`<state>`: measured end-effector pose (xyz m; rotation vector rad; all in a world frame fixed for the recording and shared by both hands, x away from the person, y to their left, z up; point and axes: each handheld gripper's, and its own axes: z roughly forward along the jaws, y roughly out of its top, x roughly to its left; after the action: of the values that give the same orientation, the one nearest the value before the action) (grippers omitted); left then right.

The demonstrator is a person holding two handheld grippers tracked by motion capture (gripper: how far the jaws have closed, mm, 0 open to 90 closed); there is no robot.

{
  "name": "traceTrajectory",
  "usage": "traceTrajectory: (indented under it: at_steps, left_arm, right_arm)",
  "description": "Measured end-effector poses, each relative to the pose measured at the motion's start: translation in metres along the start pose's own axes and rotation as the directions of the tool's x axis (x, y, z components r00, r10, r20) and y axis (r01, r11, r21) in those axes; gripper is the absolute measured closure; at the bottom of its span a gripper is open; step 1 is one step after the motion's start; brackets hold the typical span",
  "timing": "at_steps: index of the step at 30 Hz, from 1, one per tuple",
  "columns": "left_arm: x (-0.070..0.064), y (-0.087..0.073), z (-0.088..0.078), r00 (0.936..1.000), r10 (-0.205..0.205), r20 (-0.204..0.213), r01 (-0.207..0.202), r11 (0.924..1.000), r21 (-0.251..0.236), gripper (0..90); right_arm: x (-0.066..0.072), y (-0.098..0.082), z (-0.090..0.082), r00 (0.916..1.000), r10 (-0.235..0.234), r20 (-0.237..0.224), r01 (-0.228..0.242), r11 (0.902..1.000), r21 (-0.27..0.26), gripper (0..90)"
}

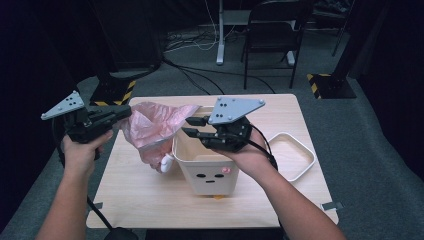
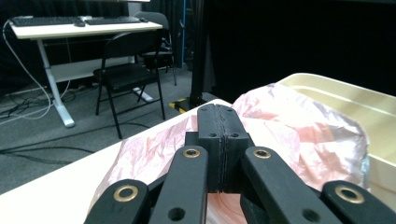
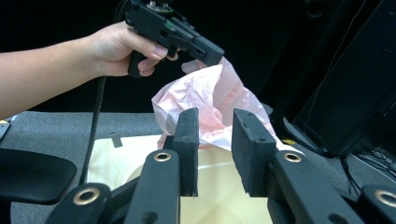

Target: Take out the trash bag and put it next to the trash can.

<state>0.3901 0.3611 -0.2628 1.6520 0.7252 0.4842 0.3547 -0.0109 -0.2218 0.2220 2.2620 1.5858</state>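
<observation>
Holding a pink plastic bag (image 1: 150, 127) up at its top edge, the left gripper (image 1: 125, 112) has its jaws pressed together on the film; in the left gripper view the two pads meet flat with pink bag (image 2: 299, 135) spreading behind them. Bag hangs crumpled, long axis roughly vertical with a lean: top at the left gripper, lower end dropping to the left rim of the bin, so it straddles that rim and the table just beside it. One small white piece (image 1: 166, 162) sits at the bag's bottom, touching the bin's left side; cannot tell what it is.

Right gripper (image 1: 191, 126) is over the bin opening, jaws apart, nothing between the pads; its own view shows the gap with bag (image 3: 215, 100) beyond and the left hand (image 3: 116, 46) gripping higher up.

Counts: one bag, one cream bin (image 1: 207, 170) with a printed face on its front, upright, near table centre; one white lid (image 1: 292, 155) lying flat to the bin's right, apart from it; two grippers.

Surface: light wood table (image 1: 150, 200), tape bits at the corners. Beyond: grey carpet floor, one black folding chair (image 1: 272, 35), desk leg (image 1: 220, 35), loose cables, dark curtains, yellow-black striped stand bases (image 1: 330, 85).
</observation>
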Motion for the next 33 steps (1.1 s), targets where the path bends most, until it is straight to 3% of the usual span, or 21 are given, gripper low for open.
traceTrajectory:
  at_steps: [16, 19, 24, 33]
  left_arm:
    - [0.018, -0.04, 0.018, 0.998, -0.055, -0.032, 0.057, 0.9962, 0.065, 89.8]
    - [0.023, -0.05, 0.019, 0.9965, -0.067, -0.049, 0.071, 0.9932, 0.092, 89.7]
    - [0.031, -0.068, 0.018, 0.9912, -0.115, -0.065, 0.121, 0.9881, 0.095, 89.7]
    - [0.034, -0.092, 0.021, 0.9876, -0.128, -0.09, 0.14, 0.9801, 0.141, 89.2]
  right_arm:
    - [-0.003, -0.011, -0.016, 0.9994, 0.011, 0.033, -0.011, 0.9999, 0.002, 70.5]
    - [-0.004, -0.012, -0.019, 0.9992, 0.012, 0.038, -0.012, 0.9999, -0.004, 70.4]
    - [-0.004, -0.015, -0.023, 0.9988, 0.016, 0.047, -0.015, 0.9999, -0.006, 69.9]
    - [-0.004, -0.02, -0.025, 0.9984, 0.023, 0.052, -0.023, 0.9997, 0.001, 69.1]
